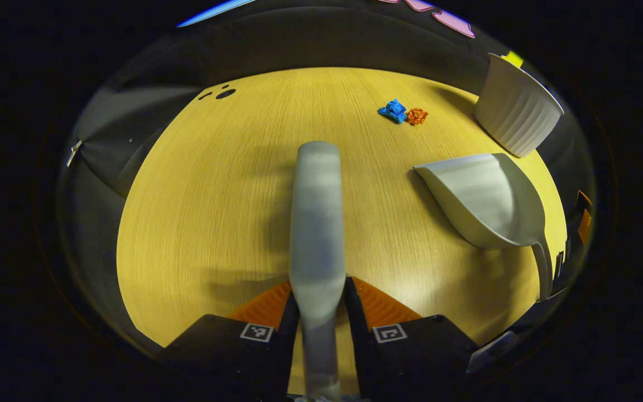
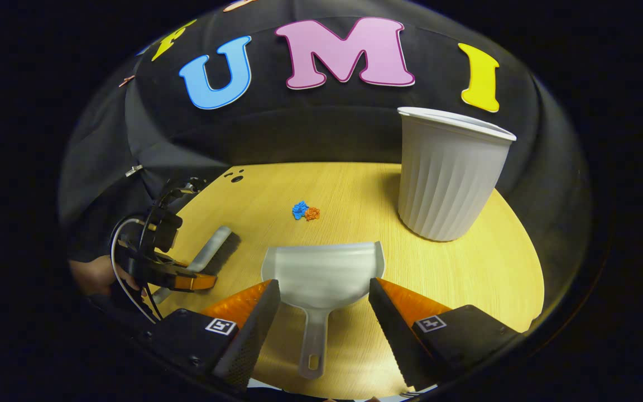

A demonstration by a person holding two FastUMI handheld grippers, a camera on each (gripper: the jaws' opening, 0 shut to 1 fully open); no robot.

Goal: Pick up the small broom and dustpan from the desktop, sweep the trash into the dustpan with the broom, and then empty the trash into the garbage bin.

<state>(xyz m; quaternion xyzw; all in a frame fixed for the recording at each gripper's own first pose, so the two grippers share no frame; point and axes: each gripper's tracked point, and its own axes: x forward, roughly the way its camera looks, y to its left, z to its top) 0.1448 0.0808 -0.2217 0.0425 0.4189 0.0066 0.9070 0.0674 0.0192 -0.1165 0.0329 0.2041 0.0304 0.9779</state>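
Dustpan [image 2: 321,273] lies flat on the bench [image 2: 466,268], just in front of the white bin [image 2: 447,178], its handle [image 2: 315,340] pointing back between the wide open jaws of the right gripper [image 2: 321,312]. It looks like light, stiff, smooth plastic, so I think the thin handle is the best place to hold, gripped firmly. Left gripper [image 1: 321,301] has its jaws closed on the broom [image 1: 317,223] handle. Two small paper scraps [image 2: 306,211] lie beyond the dustpan, left of the bin.
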